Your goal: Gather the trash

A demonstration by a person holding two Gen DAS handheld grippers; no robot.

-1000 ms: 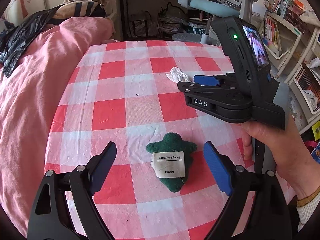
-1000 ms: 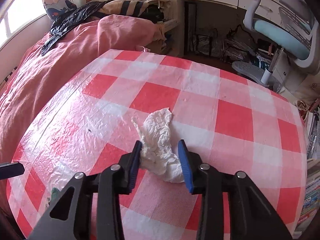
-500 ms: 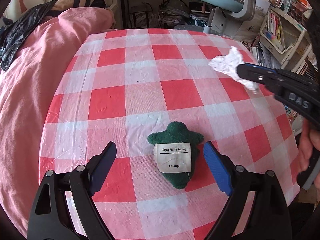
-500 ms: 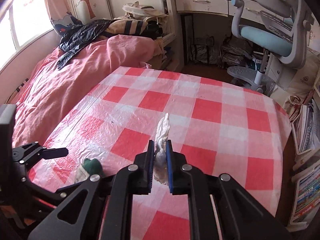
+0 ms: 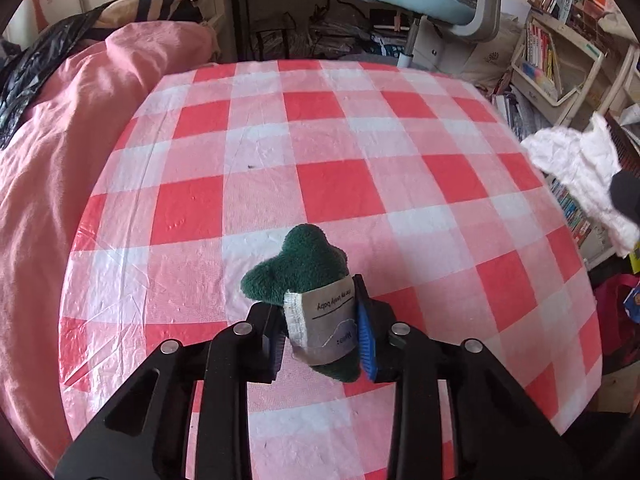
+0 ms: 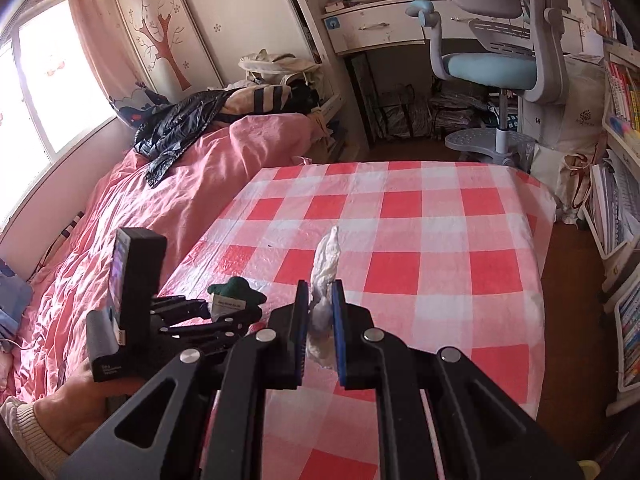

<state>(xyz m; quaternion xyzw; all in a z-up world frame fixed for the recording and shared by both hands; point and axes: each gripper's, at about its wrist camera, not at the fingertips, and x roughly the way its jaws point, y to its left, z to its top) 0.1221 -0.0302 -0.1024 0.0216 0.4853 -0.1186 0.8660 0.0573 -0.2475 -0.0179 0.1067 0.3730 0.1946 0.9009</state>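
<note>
Step in hand: we judge this as the pick-up stage of collecting trash, with both items now gripped and nothing yet dropped anywhere.
Left gripper (image 5: pixel 322 330): its fingers have just been closing, and they now press on the 2 sides of the green plush toy (image 5: pixel 304 264), squeezing its white label between the pads.
Green plush toy: in our left grip, low over the near part of the checked surface (image 5: pixel 328 184); we cannot tell whether its underside touches the cloth.
Right gripper (image 6: pixel 320 320): its fingers are clamped on the crumpled tissue (image 6: pixel 326 272), which stands up between the pads like a twisted peak.
Crumpled tissue: lifted clear of the surface; in the left wrist view it hangs off the right edge, over the floor beside the bookshelf (image 5: pixel 560 60).
Left hand (image 6: pixel 80 396): seen in the right wrist view, wrapped round the left gripper's handle, next to the pink bed (image 6: pixel 140 220).
Bin: we see no bin or bag for the trash in either view, so its place is unknown to us.
Next move: we judge it calls for lifting the toy free, keeping both grips firm, and carrying the 2 items off the surface to wherever the trash goes.
Risk: the tissue is thin and could slip.
</note>
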